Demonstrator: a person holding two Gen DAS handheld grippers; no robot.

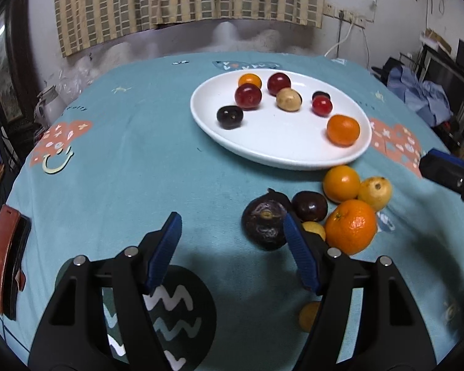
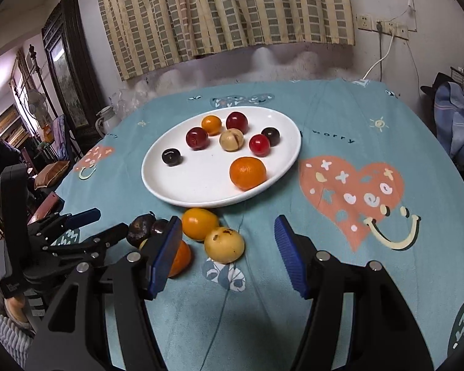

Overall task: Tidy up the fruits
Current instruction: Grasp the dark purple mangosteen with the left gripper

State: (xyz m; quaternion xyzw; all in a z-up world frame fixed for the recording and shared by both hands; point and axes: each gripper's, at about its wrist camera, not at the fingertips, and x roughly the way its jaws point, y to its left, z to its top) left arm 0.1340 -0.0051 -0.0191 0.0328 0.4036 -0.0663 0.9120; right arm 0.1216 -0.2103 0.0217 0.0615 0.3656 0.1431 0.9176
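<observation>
Right now my left hand-held gripper [image 1: 233, 232] hangs over the desk [image 1: 123, 170] with its jaws about halfway apart and nothing between the blue pads. Its right pad sits just in front of a wrinkled dark fruit [image 1: 264, 227] at the near edge of the loose pile. My right hand-held gripper [image 2: 229, 235] is likewise partly spread and empty, with bare teal cloth between its fingers.

Just past the fingers lies the loose pile, still on the cloth and off the plate: the wrinkled dark fruit, a dark plum [image 1: 309, 205] touching it, a big orange [image 1: 351, 225], a smaller orange [image 2: 199, 224] and a spotted yellow fruit [image 2: 224, 244] pressed together. A small yellow fruit [image 1: 314, 230] peeks out behind the left gripper's right pad, and another shows lower down beside that finger.

Farther on, the white plate [image 2: 176, 191] sits just beyond the pile, the smaller orange nearly at its rim. On it I count eight fruits: an orange [image 2: 247, 173] near the front, a dark plum [image 2: 171, 156] alone to the left, and red, orange, tan and dark ones grouped toward the back.

Beyond the desk hangs a checked curtain [image 2: 225, 12].
</observation>
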